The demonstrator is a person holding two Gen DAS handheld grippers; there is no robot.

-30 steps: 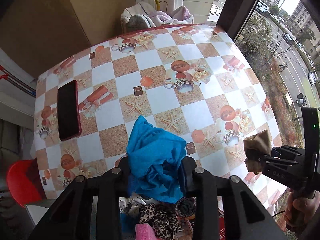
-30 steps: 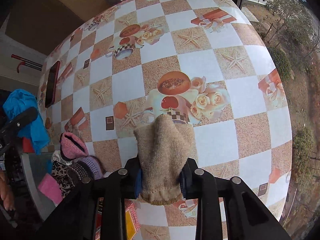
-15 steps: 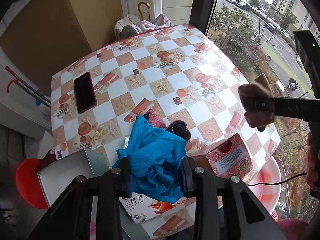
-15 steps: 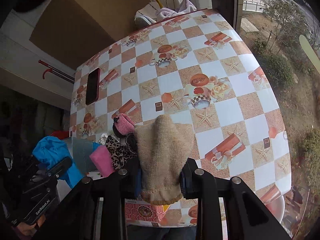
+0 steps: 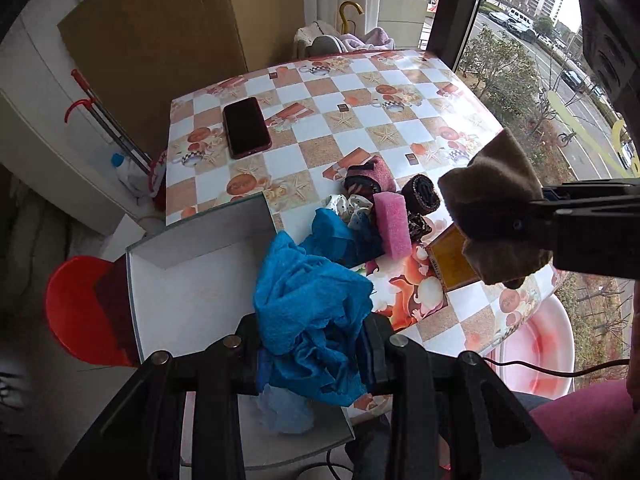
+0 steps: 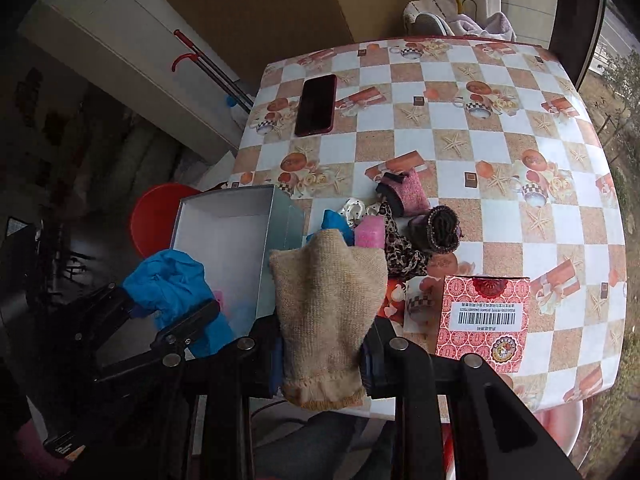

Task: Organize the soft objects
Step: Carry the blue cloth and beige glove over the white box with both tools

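Above the open white box (image 5: 192, 280), both tongs have drawn back from the surface (image 6: 460, 128): left tongs (image 5: 316, 356) clamped on blue cloth (image 5: 312, 312), right tongs (image 6: 324, 352) on beige knit sock (image 6: 324, 300), ready for boxing

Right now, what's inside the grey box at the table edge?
The grey box shows mostly bare white floor. Near its close end lie something pale blue and a bit of pink. The blue cloth held in the left tongs covers the rest.

both grippers (image 5: 316, 344) (image 6: 324, 344) clamped shut, pointing steeply down.
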